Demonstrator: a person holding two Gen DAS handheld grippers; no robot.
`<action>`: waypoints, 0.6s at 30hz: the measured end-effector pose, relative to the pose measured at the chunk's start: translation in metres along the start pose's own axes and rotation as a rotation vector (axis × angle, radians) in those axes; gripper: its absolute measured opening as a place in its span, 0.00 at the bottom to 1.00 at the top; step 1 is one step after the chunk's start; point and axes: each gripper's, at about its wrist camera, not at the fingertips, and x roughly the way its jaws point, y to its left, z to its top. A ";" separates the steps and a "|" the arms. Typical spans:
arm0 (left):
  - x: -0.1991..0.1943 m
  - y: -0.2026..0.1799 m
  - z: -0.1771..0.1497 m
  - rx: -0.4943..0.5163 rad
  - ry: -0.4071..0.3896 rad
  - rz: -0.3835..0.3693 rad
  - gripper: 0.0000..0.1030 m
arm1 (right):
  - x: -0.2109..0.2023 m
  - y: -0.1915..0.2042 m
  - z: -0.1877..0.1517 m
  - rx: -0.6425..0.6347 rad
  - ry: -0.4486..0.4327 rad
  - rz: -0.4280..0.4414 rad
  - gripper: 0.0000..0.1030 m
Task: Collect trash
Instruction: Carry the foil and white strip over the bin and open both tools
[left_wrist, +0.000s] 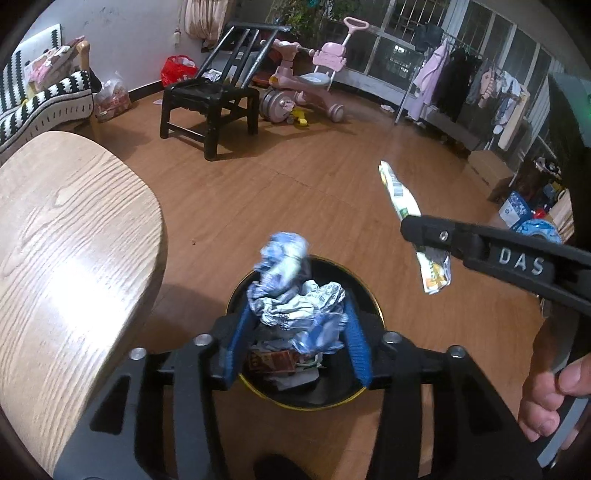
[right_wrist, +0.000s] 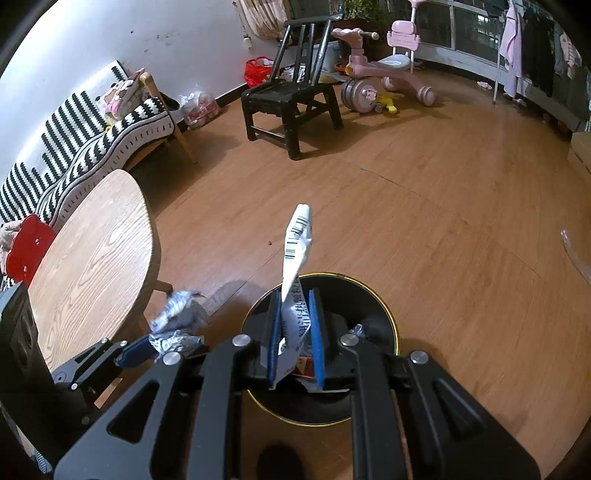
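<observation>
A black bin with a gold rim (left_wrist: 332, 405) stands on the wood floor below both grippers and holds a brown carton (left_wrist: 273, 360) and paper scraps. My left gripper (left_wrist: 297, 310) hangs over it, open, with a crumpled blue-and-white wrapper (left_wrist: 295, 306) loose between the blue pads and its top blurred. In the right wrist view this left gripper (right_wrist: 140, 349) and the crumpled wrapper (right_wrist: 173, 321) sit by the table edge. My right gripper (right_wrist: 294, 295) is shut on a long white barcoded wrapper (right_wrist: 297, 236) over the bin (right_wrist: 369, 291). From the left wrist view, the right gripper (left_wrist: 412, 227) holds that long wrapper (left_wrist: 399, 192) to the right of the bin.
A round wooden table (left_wrist: 74, 240) stands close on the bin's left. A hand (left_wrist: 546, 398) grips the right tool. Farther off are a black chair (left_wrist: 210, 96), a pink tricycle (left_wrist: 303, 85), a striped sofa (right_wrist: 92, 140) and a clothes rack (left_wrist: 461, 85). Clear plastic (right_wrist: 576, 251) lies on the floor.
</observation>
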 end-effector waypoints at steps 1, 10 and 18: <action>0.001 0.000 0.000 -0.003 -0.003 -0.004 0.63 | 0.001 0.000 -0.001 0.003 0.007 0.002 0.26; 0.003 -0.003 0.001 -0.001 -0.014 -0.020 0.73 | -0.009 -0.005 0.003 0.025 -0.042 0.005 0.67; -0.011 0.002 0.001 -0.001 -0.030 -0.008 0.79 | -0.013 0.001 0.007 0.021 -0.056 0.015 0.67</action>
